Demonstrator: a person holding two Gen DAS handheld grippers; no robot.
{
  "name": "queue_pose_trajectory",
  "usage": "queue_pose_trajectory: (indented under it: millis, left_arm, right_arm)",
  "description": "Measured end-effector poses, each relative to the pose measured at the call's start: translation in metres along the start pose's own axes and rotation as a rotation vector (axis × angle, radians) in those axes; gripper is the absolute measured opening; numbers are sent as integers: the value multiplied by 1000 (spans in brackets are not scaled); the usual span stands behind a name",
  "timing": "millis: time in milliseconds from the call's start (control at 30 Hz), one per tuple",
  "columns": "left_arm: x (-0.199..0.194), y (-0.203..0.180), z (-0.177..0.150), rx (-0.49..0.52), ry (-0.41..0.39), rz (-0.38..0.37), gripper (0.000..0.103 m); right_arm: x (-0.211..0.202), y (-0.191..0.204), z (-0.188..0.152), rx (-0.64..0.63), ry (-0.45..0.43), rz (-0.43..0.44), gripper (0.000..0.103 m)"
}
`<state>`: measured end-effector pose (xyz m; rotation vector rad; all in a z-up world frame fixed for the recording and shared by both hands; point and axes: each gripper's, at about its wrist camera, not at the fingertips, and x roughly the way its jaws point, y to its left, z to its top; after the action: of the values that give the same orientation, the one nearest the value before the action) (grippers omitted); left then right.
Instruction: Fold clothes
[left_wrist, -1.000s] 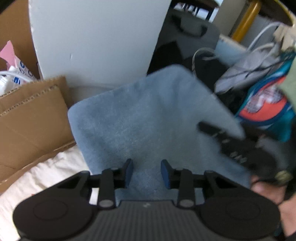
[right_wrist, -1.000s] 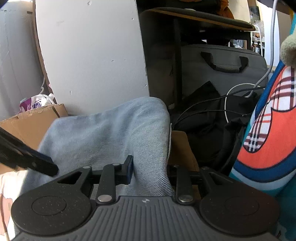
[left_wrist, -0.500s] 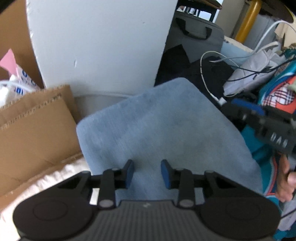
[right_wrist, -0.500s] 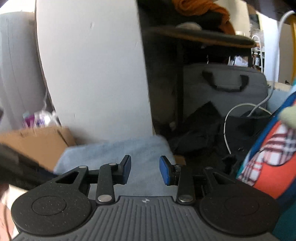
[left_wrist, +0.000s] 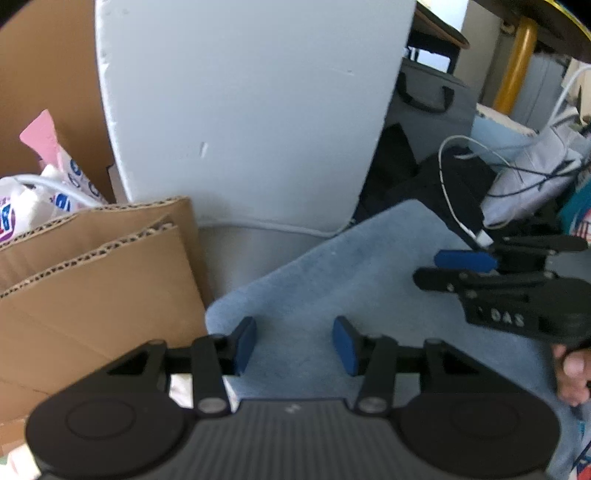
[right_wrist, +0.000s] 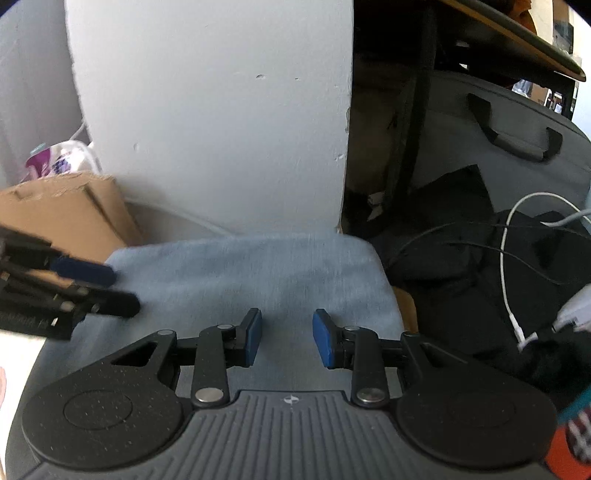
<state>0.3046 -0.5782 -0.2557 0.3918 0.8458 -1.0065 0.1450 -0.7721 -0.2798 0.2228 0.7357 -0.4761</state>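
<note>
Light-blue fleece cloth (left_wrist: 369, 280) lying flat, squared; both hand-held grippers, left (left_wrist: 293, 345) and right (right_wrist: 284, 338), hovering apart, gripping nothing; advise pinching matching corners.

— What was the pale blue folded garment (left_wrist: 354, 280) made of?
— Soft, matt, faintly napped cloth.
— And the brown corrugated cardboard box (left_wrist: 99, 280)?
— Rough matt paperboard with ragged fluted edges. The white wall panel (left_wrist: 251, 110) looked smooth, painted and slightly chipped.
</note>
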Motion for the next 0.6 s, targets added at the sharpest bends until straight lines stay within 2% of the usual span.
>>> queue_pose_trajectory:
  millis: [100, 233, 267, 367, 433, 600]
  left_arm:
    - [0, -1, 1, 11, -9, 14, 49]
    - [-3, -2, 5, -11, -8, 31, 27]
    - [-7, -2, 5, -18, -10, 13, 24]
    - [-22, -7, 0, -9, -19, -52, 24]
    - [-30, -12, -8, 4, -13, -81, 24]
    - [-40, -19, -30, 41, -9, -104, 24]
  right_arm:
    - [14, 4, 12, 11, -1, -26, 39]
    - [18, 14, 23, -20, 5, -74, 40]
    - [14, 15, 24, -10, 5, -72, 40]
    - [-8, 13, 21, 37, -3, 5, 40]
    - [-23, 18, 11, 6, 7, 49, 40]
    - [-43, 27, -16, -52, 38, 99, 40]
